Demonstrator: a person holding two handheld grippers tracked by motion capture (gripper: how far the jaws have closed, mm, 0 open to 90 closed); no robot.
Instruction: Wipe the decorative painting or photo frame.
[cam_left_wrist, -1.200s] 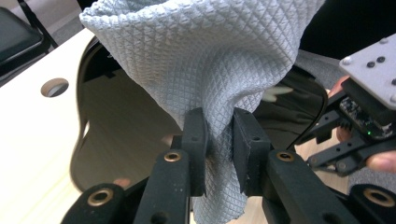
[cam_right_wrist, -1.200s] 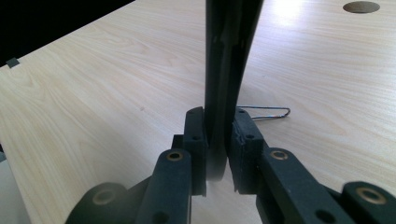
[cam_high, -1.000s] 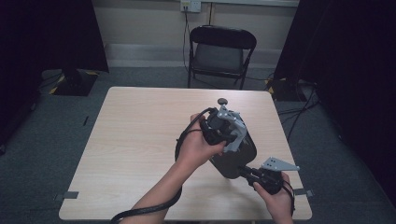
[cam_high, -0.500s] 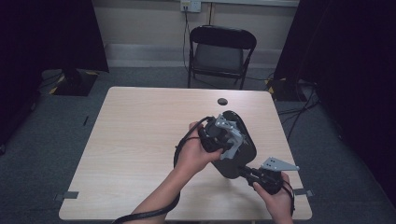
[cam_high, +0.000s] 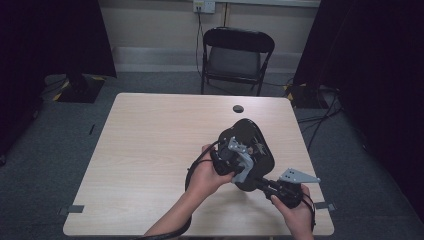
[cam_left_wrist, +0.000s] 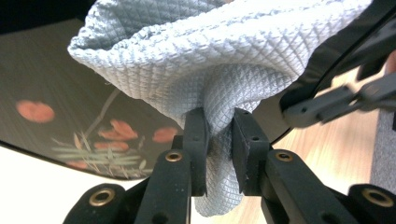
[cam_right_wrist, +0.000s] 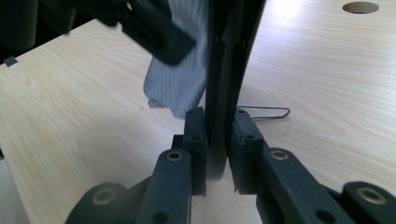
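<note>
A black oval plate with a red flower pattern is held tilted above the table. My right gripper is shut on its near rim, seen edge-on between the jaws. My left gripper is shut on a bunched pale blue-grey cloth that lies against the plate's face. A corner of the cloth hangs beside the plate in the right gripper view.
The light wooden table has a round cable hole near its far edge. A bent wire piece lies on the table behind the plate. A black folding chair stands beyond the table.
My left gripper with the cloth has slid down the plate's face toward the person, uncovering the plate's far part. The right gripper has kept still.
</note>
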